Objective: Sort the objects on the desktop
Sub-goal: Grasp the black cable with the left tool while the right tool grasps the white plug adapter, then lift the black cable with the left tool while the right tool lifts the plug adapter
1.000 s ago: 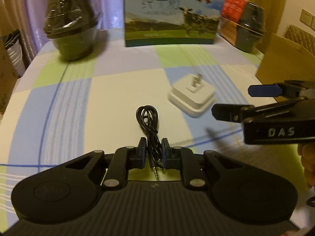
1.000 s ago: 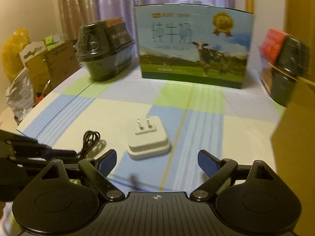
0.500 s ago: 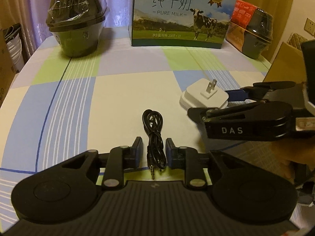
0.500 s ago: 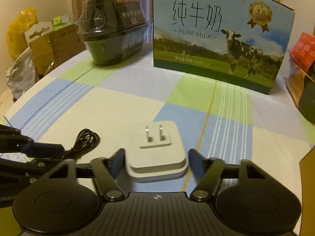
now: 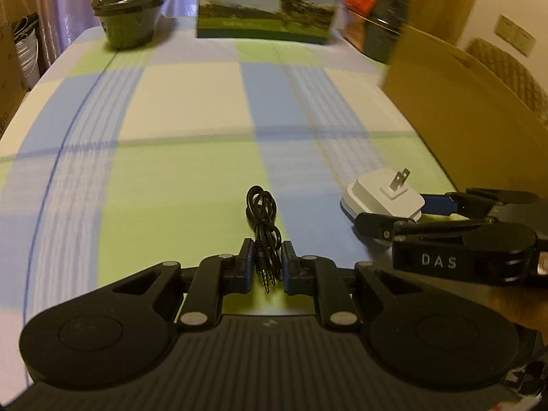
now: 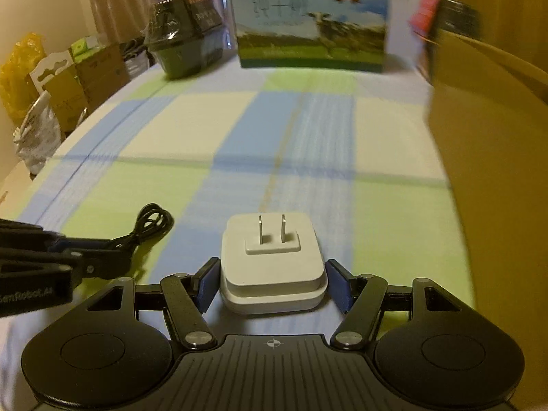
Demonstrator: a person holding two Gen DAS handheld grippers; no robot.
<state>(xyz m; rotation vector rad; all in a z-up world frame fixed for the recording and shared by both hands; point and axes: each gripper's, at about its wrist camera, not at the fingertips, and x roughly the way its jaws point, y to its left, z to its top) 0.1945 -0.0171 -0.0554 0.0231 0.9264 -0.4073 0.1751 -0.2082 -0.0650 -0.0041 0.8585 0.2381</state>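
Note:
A coiled black audio cable (image 5: 263, 217) runs between the fingers of my left gripper (image 5: 268, 263), which is shut on it near its two jack plugs. The loop sticks out ahead over the checked tablecloth (image 5: 191, 102). A white plug charger (image 6: 272, 267), prongs up, sits between the blue pads of my right gripper (image 6: 273, 284), which is shut on its sides. In the left wrist view the charger (image 5: 383, 191) and right gripper (image 5: 394, 212) are just right of the cable. In the right wrist view the cable (image 6: 150, 222) and left gripper (image 6: 102, 250) are at the left.
A milk carton (image 6: 311, 24) stands at the table's far edge, with a wrapped black container (image 6: 185, 44) to its left and another (image 5: 380, 17) to its right. A tall cardboard box (image 5: 462, 102) stands close on the right. Boxes and bags (image 6: 68, 85) lie beyond the left edge.
My right gripper came up around the charger and closed on it. The left fingers tightened on the cable. Both views now pull back and shift, with the cardboard box nearer on the right.

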